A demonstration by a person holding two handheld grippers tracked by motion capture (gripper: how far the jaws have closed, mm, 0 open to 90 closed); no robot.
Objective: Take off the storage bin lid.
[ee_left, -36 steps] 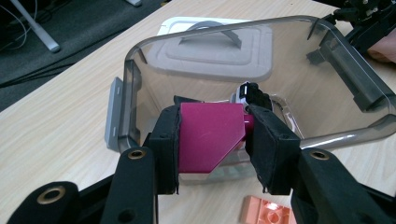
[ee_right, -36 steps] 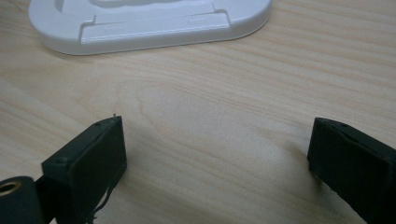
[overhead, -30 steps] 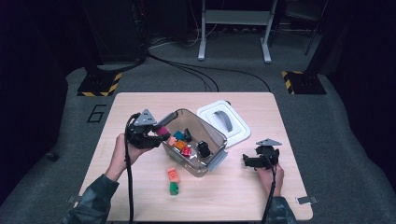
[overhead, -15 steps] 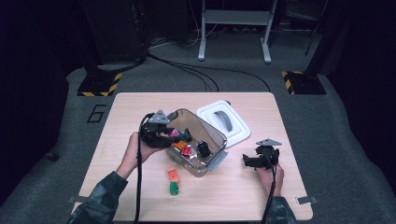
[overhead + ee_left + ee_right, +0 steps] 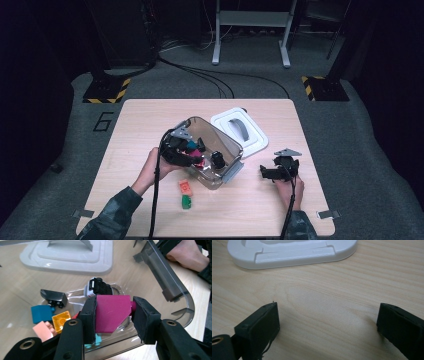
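While the left gripper (image 5: 192, 156) was out beside the clear bin (image 5: 227, 142) a second ago, the high view now has it over the bin's near-left rim, reaching in above the loose bricks, with the magenta brick (image 5: 194, 152) carried along. By my reading that puts the drop close: the brick is over the bin but not yet let go. An orange brick (image 5: 185, 187) and a green brick (image 5: 186, 201) lie on the table (image 5: 145, 120) just outside the bin on the person's side, waiting their turn. The white lid (image 5: 239, 130) lies flat behind the bin. The right gripper (image 5: 265, 173) rests on the table off the bin's right end, apart from it.

In the left gripper view, the jaws are clamped on the magenta brick (image 5: 112, 313), one pad on each end, so its long axis runs straight across from jaw to jaw. Its slanted face is turned towards the camera and a stud pokes against the right-hand pad. Below it, inside the bin (image 5: 175, 287), lie a teal brick (image 5: 41, 313), a yellow brick (image 5: 61, 319), a pink brick (image 5: 42, 330), a black sloped piece (image 5: 53, 297) and a black-and-white wheeled piece (image 5: 98, 287).

In the right gripper view, the jaws stand wide apart over bare table (image 5: 327, 297) with nothing between them; the lid (image 5: 292, 252) lies beyond.
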